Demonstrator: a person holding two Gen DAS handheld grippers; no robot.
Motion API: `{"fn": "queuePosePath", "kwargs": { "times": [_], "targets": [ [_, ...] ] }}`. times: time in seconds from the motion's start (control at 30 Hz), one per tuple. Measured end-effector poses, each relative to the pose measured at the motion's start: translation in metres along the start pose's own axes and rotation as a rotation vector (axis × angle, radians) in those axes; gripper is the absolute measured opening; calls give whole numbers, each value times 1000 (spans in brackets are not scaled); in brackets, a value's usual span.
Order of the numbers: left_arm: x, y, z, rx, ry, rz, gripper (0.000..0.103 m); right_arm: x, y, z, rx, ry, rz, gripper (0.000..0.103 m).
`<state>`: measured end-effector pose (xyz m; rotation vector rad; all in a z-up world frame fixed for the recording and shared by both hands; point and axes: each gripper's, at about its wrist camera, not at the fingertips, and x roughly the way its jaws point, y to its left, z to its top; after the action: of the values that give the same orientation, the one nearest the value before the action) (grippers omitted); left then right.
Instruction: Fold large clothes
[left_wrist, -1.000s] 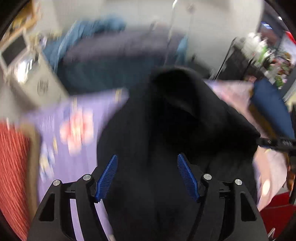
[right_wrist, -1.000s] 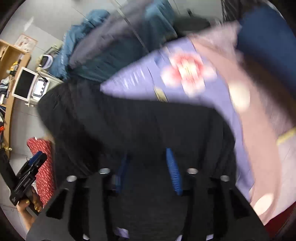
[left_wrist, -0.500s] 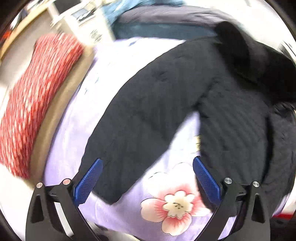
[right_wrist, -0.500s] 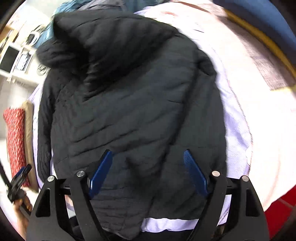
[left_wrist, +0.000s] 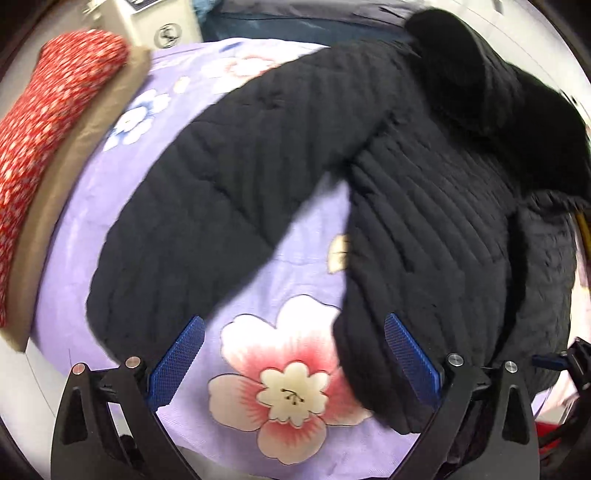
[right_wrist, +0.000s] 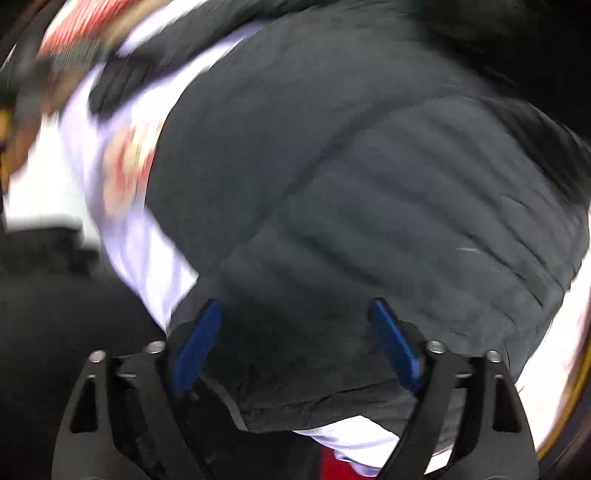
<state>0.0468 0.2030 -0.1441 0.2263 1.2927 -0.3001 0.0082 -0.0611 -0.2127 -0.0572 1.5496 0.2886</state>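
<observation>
Both grippers, left gripper (left_wrist: 291, 354) and right gripper (right_wrist: 295, 343), hover with fingers apart above the black quilted jacket (left_wrist: 424, 206) beyond their fingertips.

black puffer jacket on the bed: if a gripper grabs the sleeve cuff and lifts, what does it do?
Probably floppy: the black quilted jacket drapes limp over the purple floral sheet, so the sleeve should trail. Likely light for its bulk, judging by the puffy channels. The smooth-looking shell may slip between pads.
</observation>
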Motion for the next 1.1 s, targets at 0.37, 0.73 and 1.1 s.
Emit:
{"fn": "queuePosePath", "kwargs": {
  "times": [0.37, 0.73, 1.1],
  "targets": [
    [-1, -6, 2, 41, 12, -12, 96, 16, 7, -15, -31, -45, -224, 41],
    [0, -30, -6, 34, 16, -30, 96, -167, -152, -72, 495, -459, 25, 13],
    [-3, -46, -17, -16, 15, -18, 96, -319, -364, -160, 982, -809, -227, 14]
  ]
}}
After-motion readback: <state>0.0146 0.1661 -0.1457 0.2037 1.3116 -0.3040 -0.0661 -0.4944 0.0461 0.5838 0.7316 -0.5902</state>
